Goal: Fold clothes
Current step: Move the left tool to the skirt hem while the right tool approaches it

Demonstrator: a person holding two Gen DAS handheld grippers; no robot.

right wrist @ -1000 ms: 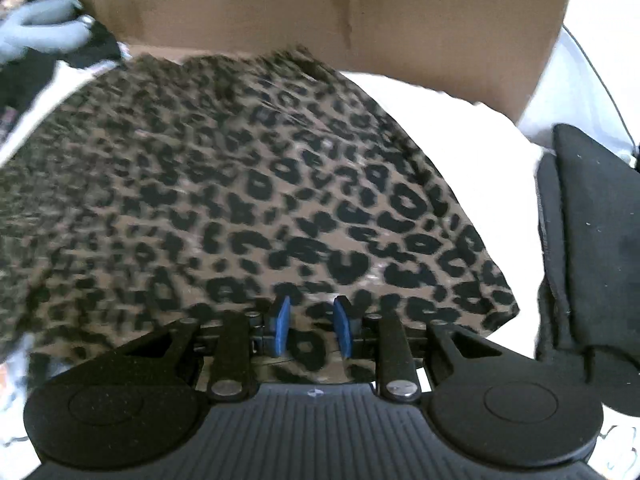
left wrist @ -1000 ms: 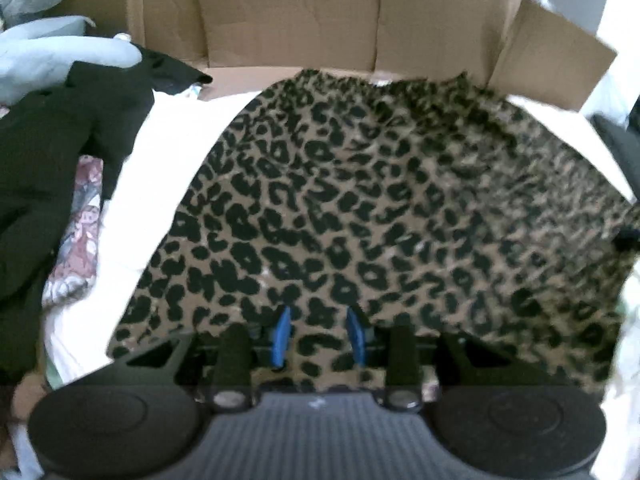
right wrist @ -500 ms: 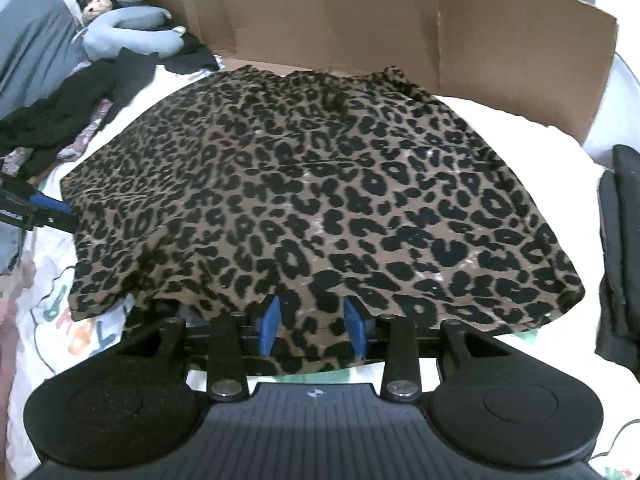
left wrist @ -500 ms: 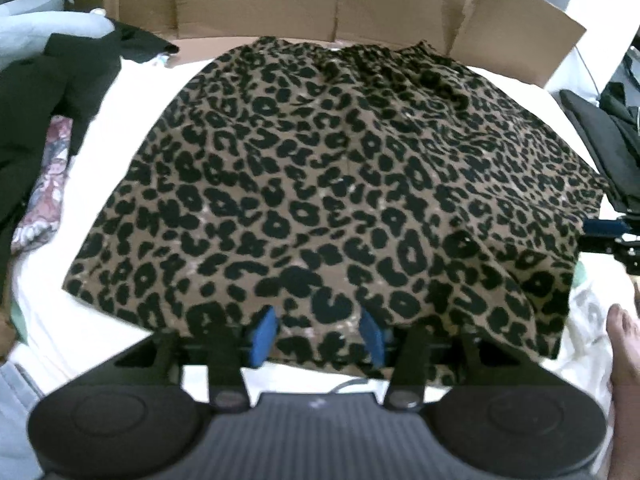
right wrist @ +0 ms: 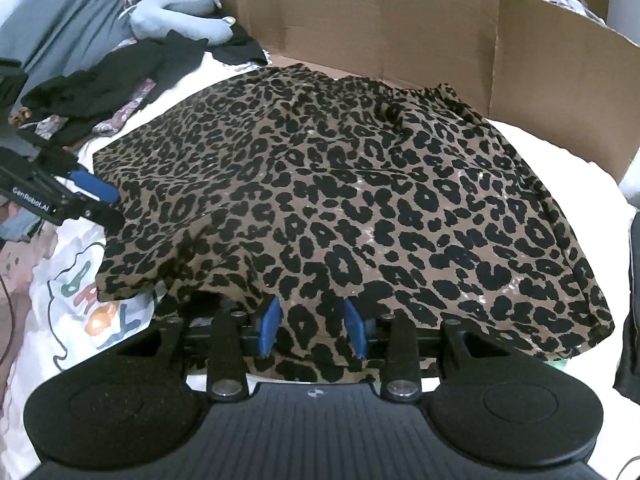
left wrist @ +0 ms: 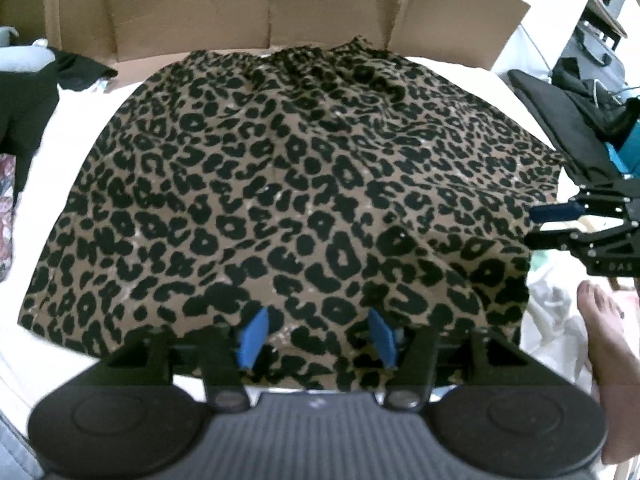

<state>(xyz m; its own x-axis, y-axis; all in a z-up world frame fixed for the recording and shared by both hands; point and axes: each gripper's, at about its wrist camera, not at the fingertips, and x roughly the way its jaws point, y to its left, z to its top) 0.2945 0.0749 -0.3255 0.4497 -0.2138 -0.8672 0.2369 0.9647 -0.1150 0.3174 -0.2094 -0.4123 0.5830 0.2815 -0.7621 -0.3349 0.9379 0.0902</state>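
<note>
Skirt: I see the leopard skirt spread flat on the white bed, waistband far.
Left claw: just widened, spread over the near hem, pinching nothing.
Right claw: just widened, likewise spread over the hem.
Beyond: cardboard wall.

Home bedroom. Work surface is a bed with a white sheet and a cartoon-print cover. Loose laundry: dark clothes pile, leopard-print garment spread out. Grey plush toy at the head. Flattened cardboard stands behind. Bare foot at the edge.
</note>
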